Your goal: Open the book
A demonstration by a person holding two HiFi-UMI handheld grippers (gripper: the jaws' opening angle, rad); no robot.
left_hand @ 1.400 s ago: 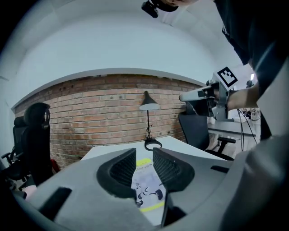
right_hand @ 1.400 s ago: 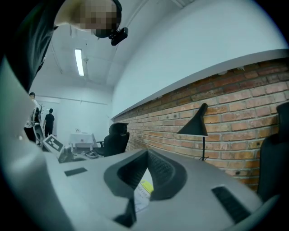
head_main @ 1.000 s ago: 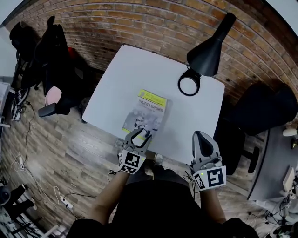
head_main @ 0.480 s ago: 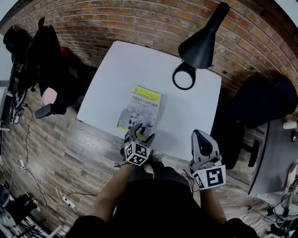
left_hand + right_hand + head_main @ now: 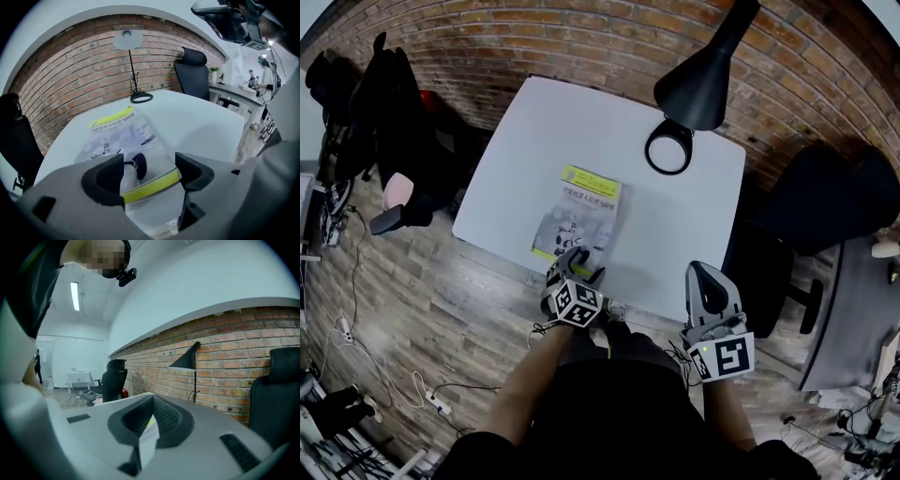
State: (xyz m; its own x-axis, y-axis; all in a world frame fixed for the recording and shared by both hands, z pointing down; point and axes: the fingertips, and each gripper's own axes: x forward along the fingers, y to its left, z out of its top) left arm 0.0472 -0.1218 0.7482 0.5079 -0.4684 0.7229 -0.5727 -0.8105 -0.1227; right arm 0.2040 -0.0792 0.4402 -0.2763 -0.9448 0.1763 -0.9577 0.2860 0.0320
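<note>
L gripper [image 5: 581, 265], jaws just been opening wide, straddles book [image 5: 581, 214] at table's [image 5: 675, 225] near edge. R gripper [image 5: 707, 274] closed, empty. Risk: pinches whole book, not cover.

- Left tongs [image 5: 578, 264]: pitched down and forward, low over the near edge of the table [image 5: 581, 131]. Jaws wide apart and just been opening. The near end of the book [image 5: 117, 136] lies between them, and the pads are not pressing it.
- Left forearm [image 5: 520, 394]: stretched forward from the torso.
- Right tongs [image 5: 705, 274]: off to the right, short of the table, close to level. Jaws together, nothing held.
- Right forearm [image 5: 722, 412]: tucked near the body.
</note>
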